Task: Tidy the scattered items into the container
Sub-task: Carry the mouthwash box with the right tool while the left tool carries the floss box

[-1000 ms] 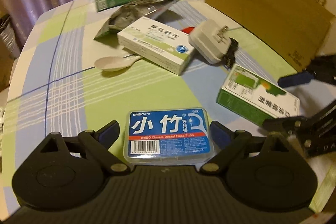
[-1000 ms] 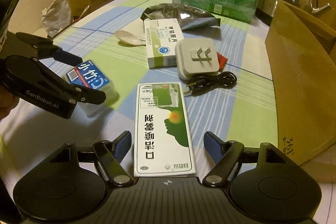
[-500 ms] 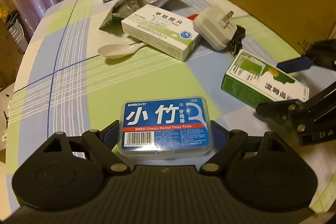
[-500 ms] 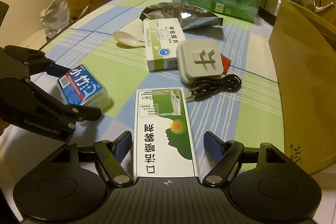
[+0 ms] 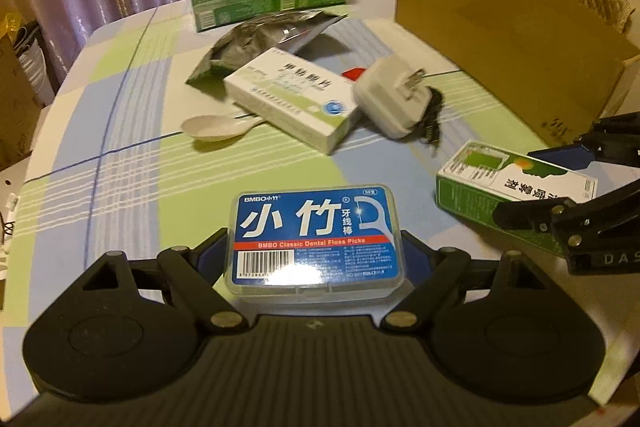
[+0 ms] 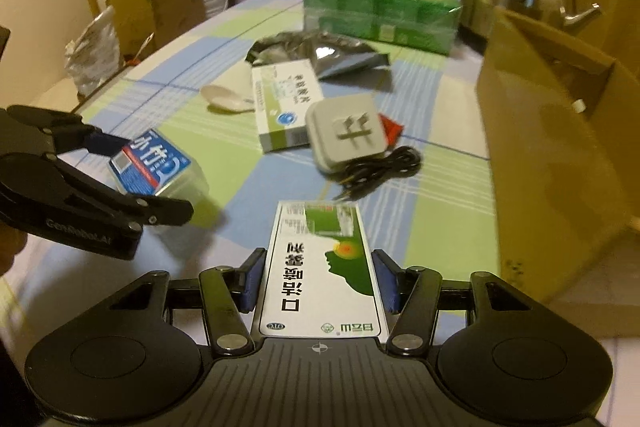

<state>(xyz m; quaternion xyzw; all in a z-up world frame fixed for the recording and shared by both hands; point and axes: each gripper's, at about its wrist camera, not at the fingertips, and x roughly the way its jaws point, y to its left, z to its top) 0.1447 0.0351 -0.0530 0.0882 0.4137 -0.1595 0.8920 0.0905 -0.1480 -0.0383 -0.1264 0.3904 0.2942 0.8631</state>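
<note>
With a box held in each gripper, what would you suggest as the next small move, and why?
Probably lift both and carry them right toward the cardboard box. The left gripper has its jaws against the floss pick box, the right gripper against the green-and-white spray box, and both look gripped.

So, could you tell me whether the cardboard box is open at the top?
Open: the cardboard box shows a raised flap and its inner wall. What it holds cannot be told.

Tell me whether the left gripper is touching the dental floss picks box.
Touching. In the left wrist view the left gripper has both blue pads pressed against the sides of the dental floss picks box, with no gap visible.
</note>
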